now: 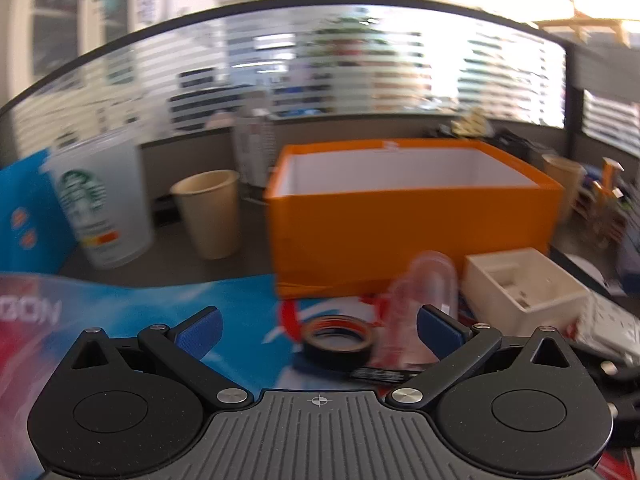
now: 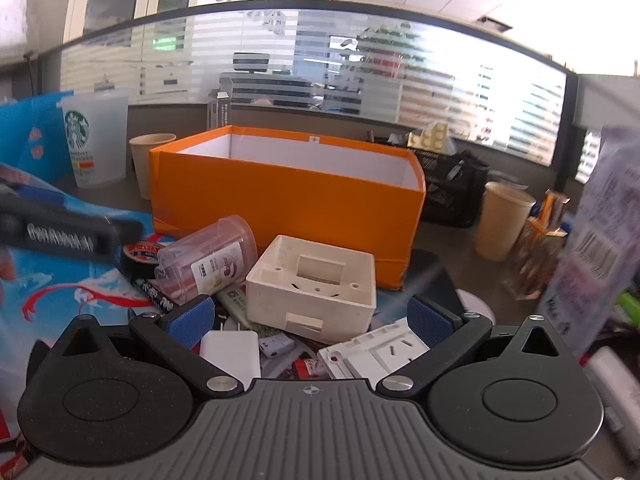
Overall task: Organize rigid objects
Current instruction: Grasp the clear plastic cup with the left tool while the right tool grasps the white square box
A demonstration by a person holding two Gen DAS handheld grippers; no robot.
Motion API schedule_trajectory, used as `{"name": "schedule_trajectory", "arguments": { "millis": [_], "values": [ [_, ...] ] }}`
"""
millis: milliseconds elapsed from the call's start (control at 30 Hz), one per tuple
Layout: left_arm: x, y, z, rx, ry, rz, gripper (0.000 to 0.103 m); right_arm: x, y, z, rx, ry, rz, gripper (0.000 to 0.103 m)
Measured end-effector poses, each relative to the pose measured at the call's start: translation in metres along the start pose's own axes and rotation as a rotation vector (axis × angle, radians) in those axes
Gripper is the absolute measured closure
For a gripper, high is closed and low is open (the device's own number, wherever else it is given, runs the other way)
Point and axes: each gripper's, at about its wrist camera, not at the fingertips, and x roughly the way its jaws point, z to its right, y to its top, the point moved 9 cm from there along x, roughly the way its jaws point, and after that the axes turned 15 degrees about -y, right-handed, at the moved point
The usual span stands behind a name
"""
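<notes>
An open orange box (image 1: 412, 232) (image 2: 288, 204) with a white inside stands on the desk. In front of it lies a pile: a black tape roll (image 1: 338, 340) (image 2: 138, 254), a clear plastic cup on its side (image 1: 424, 292) (image 2: 208, 260), a cream wall box (image 1: 524, 284) (image 2: 316, 288), a white socket plate (image 2: 384, 354), a white adapter (image 2: 230, 354) and a black marker (image 2: 154, 292). My left gripper (image 1: 318, 328) is open, low over the tape roll. My right gripper (image 2: 308, 316) is open just in front of the cream wall box.
A Starbucks cup (image 1: 102, 204) (image 2: 96, 140) and a beige paper cup (image 1: 210, 214) (image 2: 150, 160) stand left of the box. Another paper cup (image 2: 502, 220), a black mesh basket (image 2: 452, 196) and a printed packet (image 2: 592, 248) are on the right. A blue printed mat (image 1: 160, 300) covers the desk.
</notes>
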Motion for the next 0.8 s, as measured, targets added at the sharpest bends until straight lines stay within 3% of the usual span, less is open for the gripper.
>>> {"name": "schedule_trajectory", "arguments": {
  "millis": [333,600,667,700,733,800],
  "values": [
    [0.044,0.006,0.015,0.104,-0.071,-0.022,0.0,0.035,0.0,-0.01,-0.012,0.021,-0.016,0.0],
    [0.071,-0.007,0.017,0.053,-0.223,-0.117,0.0,0.06,-0.01,-0.012,-0.046,0.045,-0.075,0.0],
    [0.076,-0.01,0.018,0.052,-0.256,-0.132,0.005,0.063,-0.012,-0.013,-0.051,0.066,-0.091,0.002],
    [0.078,-0.011,0.019,0.056,-0.271,-0.139,0.018,0.064,-0.013,-0.014,-0.05,0.082,-0.097,0.005],
    [0.08,-0.013,0.02,0.055,-0.288,-0.15,0.024,0.064,-0.013,-0.014,-0.043,0.096,-0.096,0.011],
    [0.08,-0.015,0.022,0.086,-0.286,-0.148,0.028,0.063,-0.013,-0.013,-0.031,0.105,-0.096,0.013]
  ]
}}
